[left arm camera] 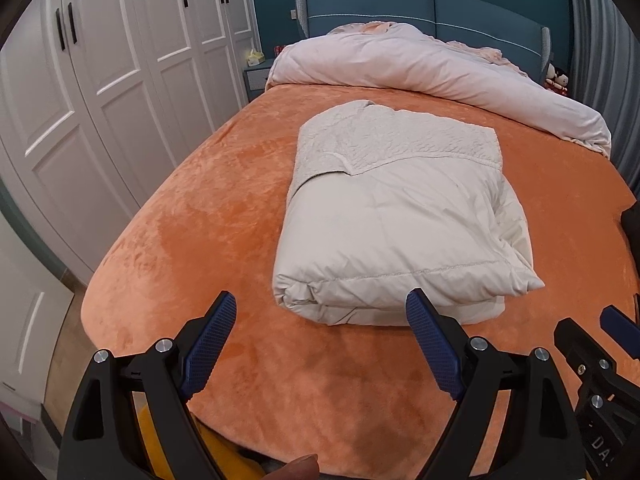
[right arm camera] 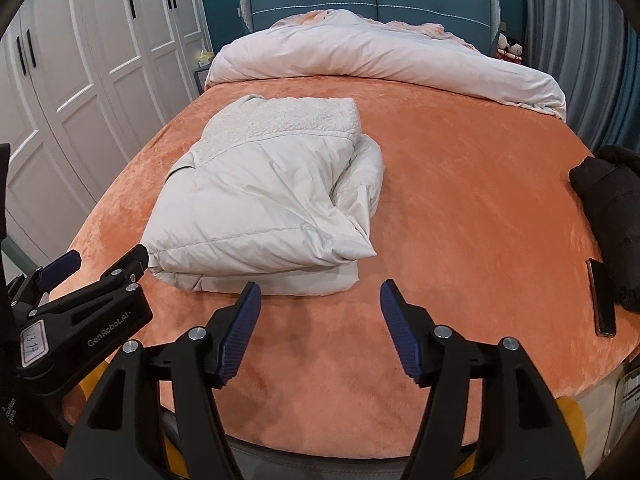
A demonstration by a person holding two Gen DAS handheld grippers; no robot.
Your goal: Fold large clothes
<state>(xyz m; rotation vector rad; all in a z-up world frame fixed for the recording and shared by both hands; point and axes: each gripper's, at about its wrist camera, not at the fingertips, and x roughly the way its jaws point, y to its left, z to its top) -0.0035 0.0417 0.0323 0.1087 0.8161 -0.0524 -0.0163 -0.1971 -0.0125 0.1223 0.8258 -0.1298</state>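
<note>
The pale padded coat (left arm camera: 400,216) lies folded into a thick rectangle on the orange bed (left arm camera: 192,240), at twelve o'clock from both grippers. The left gripper (left arm camera: 320,344) hangs just short of its near edge, jaws spread wide with nothing between them. The right gripper (right arm camera: 318,332) has jaws moderately parted, also empty. The fold looks finished, so this seems the release step. Next probably calls for tidying the loose corner at three o'clock.

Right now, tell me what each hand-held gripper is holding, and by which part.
Nothing. The left hand-held gripper and right hand-held gripper are both open and empty, short of the folded cream jacket.
</note>
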